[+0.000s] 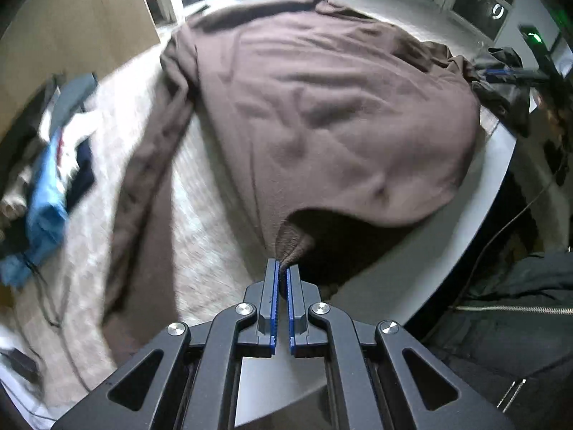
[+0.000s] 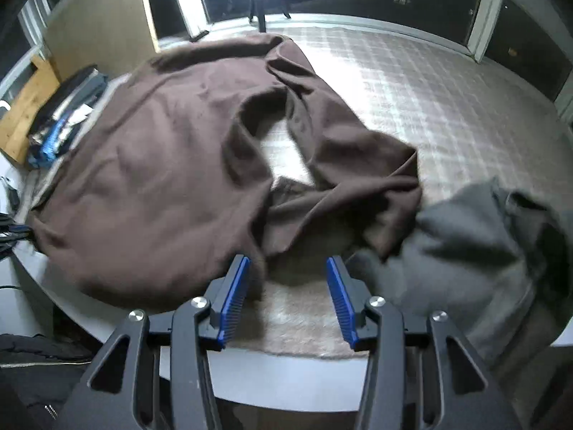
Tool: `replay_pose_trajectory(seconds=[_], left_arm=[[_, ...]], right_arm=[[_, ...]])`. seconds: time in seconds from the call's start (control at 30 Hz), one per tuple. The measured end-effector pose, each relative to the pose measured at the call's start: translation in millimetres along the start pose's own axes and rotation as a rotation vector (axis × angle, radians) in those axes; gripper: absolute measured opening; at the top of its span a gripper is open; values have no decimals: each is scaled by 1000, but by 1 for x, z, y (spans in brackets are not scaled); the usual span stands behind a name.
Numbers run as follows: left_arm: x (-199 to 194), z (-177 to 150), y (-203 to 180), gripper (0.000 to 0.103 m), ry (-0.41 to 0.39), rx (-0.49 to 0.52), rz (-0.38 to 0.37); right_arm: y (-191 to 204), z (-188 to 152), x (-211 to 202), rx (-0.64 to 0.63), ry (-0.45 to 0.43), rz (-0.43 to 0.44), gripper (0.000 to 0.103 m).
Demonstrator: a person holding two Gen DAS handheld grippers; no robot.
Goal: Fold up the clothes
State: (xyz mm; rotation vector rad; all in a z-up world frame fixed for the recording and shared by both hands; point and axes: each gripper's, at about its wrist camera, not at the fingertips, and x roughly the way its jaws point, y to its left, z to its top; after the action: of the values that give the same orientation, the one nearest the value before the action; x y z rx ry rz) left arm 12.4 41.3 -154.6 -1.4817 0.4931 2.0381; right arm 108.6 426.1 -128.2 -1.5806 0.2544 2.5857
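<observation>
In the left wrist view, a heap of clothes (image 1: 53,165), blue, white and dark, sits at the left edge of the frame on a pale checked cloth (image 1: 200,222) that covers the table. Right of it a long sleeve (image 1: 150,179) of the brown sweater (image 1: 322,107) runs from the upper middle down to the lower left. The sweater's body spreads across the centre and upper right of the frame, lying mostly flat with soft wrinkles. At the bottom centre the left gripper (image 1: 283,268) is pressed together, its blue pads pinching a bunched bit of the sweater's ribbed hem, which is lifted off the cloth with a dark hollow beneath it. At the far right edge a dark garment (image 1: 508,100) lies at the table's rim

In the right wrist view, folded clothes (image 2: 64,118) rest on a wooden board at the upper left. The brown sweater fills the left and centre, its other sleeve (image 2: 340,165) looping and crumpled in the middle of the frame. At the bottom centre the right gripper (image 2: 288,272) stands spread, pads apart with only bare cloth between them, the sweater's edge just beside the left pad. A grey garment (image 2: 465,243) lies at the lower right, touching the sleeve's end
</observation>
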Motion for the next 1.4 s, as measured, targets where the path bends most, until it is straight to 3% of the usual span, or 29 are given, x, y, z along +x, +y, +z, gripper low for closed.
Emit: replay_pose_trajectory(seconds=[0.13, 0.23, 0.43, 0.5, 0.53, 0.57, 0.77, 0.87, 0.93, 1.0, 1.03, 1.13, 1.17, 1.3, 1.4], left_arm=[[3, -3, 3, 3, 13, 6, -11], [1, -6, 2, 3, 14, 3, -9], [2, -7, 5, 3, 12, 15, 1], [0, -6, 3, 3, 7, 22, 3], [-2, -6, 3, 3, 0, 26, 4], [-5, -6, 3, 3, -7, 28, 5], [-27, -7, 6, 3, -62, 24, 11], [-49, -6, 4, 3, -96, 50, 55], [-64, -7, -2, 3, -117, 86, 94], [-65, -12, -11, 3, -114, 123, 96], [-60, -15, -16, 3, -97, 140, 78], [-27, -35, -33, 4, 15, 201, 14], [-20, -41, -37, 4, 42, 216, 6], [-18, -47, -27, 7, 39, 170, -23], [-13, -37, -21, 8, 6, 171, -19]], right_arm=[[45, -31, 11, -154, 17, 54, 46], [64, -42, 33, -215, 43, 31, 52], [61, -31, 63, -59, 42, 105, 51], [58, -28, 64, -24, 23, 119, 38], [56, -26, 62, -9, 19, 129, 12], [54, -25, 58, 1, 20, 143, 7], [51, -13, 2, 21, -54, 248, 6], [46, -2, -38, 75, -99, 307, 6], [32, 0, -59, 148, -126, 382, 6], [5, -4, -52, 307, -84, 482, 6], [-6, -8, -41, 358, -41, 452, 6], [-28, -23, -1, 404, 116, 151, 10], [-33, -30, 7, 411, 134, 105, 10], [-21, -37, 6, 344, 107, 119, 10], [-4, -34, 5, 251, 97, 122, 24]])
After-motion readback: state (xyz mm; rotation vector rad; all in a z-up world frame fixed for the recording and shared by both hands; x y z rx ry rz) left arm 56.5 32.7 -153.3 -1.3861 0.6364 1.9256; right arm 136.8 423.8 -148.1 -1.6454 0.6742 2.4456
